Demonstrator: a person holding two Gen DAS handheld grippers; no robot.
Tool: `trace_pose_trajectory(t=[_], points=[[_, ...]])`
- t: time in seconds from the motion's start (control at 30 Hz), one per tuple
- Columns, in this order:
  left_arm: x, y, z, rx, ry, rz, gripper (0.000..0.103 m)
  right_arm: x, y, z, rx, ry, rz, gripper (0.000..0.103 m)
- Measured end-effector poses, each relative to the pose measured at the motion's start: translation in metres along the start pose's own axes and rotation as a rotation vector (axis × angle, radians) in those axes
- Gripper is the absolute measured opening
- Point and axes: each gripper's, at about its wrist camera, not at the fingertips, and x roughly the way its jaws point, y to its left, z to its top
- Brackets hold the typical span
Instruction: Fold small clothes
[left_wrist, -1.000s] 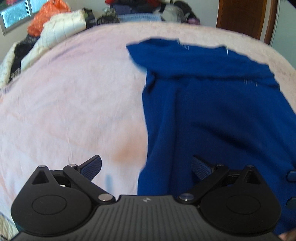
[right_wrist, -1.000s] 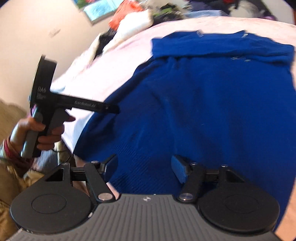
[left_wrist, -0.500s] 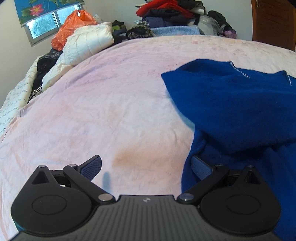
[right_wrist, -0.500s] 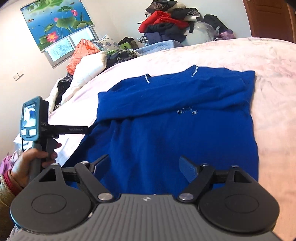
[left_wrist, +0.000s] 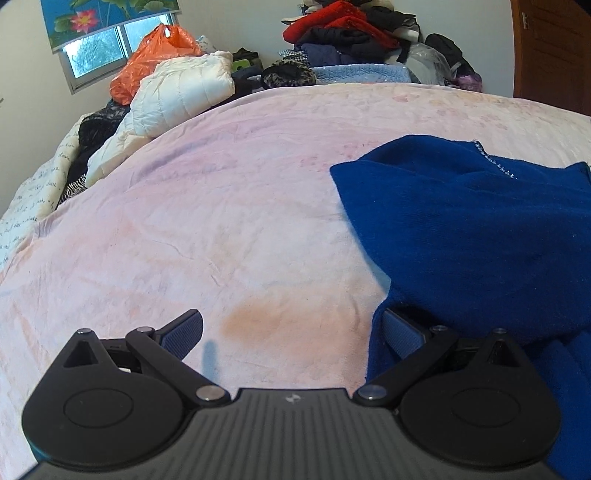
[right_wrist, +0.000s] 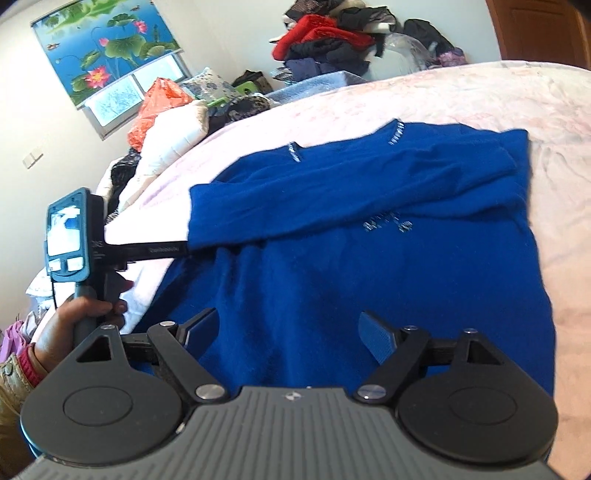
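**A:** Grippers first: your right gripper (right_wrist: 288, 332) has just been opening and hangs empty over the blue knitted sweater's (right_wrist: 369, 266) hem; your left gripper (left_wrist: 291, 328) stands apart at its side edge.

**B:** Progress?

**A:** Sleeves look folded across the chest; body folds remain, I'd judge.

**B:** Obstacles?

**A:** None close. Farther off on the pink bedspread (left_wrist: 221, 221): white quilted jacket (left_wrist: 177, 96), orange plastic bag (left_wrist: 147, 62), heaped clothes (left_wrist: 343, 33).

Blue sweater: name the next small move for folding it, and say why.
Probably lower the right hand-held gripper onto the near hem of the blue sweater and close. Its jaws have just been opening and hold nothing; a sleeve already lies folded across the chest, so the bottom half seems next. The left hand-held gripper stands open at the sweater's side edge.
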Motion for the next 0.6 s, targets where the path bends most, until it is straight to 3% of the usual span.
trace_pose_trajectory(t=[0.17, 0.37, 0.6], points=[[-0.024, 0.012, -0.009, 0.037, 0.027, -0.016, 0.103, -0.028, -0.008, -0.016, -0.035, -0.036, -0.004, 0.085], [-0.091, 0.048, -0.060, 0.053, 0.081, -0.254, 0.103, -0.086, -0.033, -0.052, -0.056, 0.026, 0.003, 0.085], [-0.139, 0.087, -0.116, -0.017, 0.190, -0.379, 0.103, -0.144, -0.062, -0.091, 0.048, 0.045, 0.099, 0.085]])
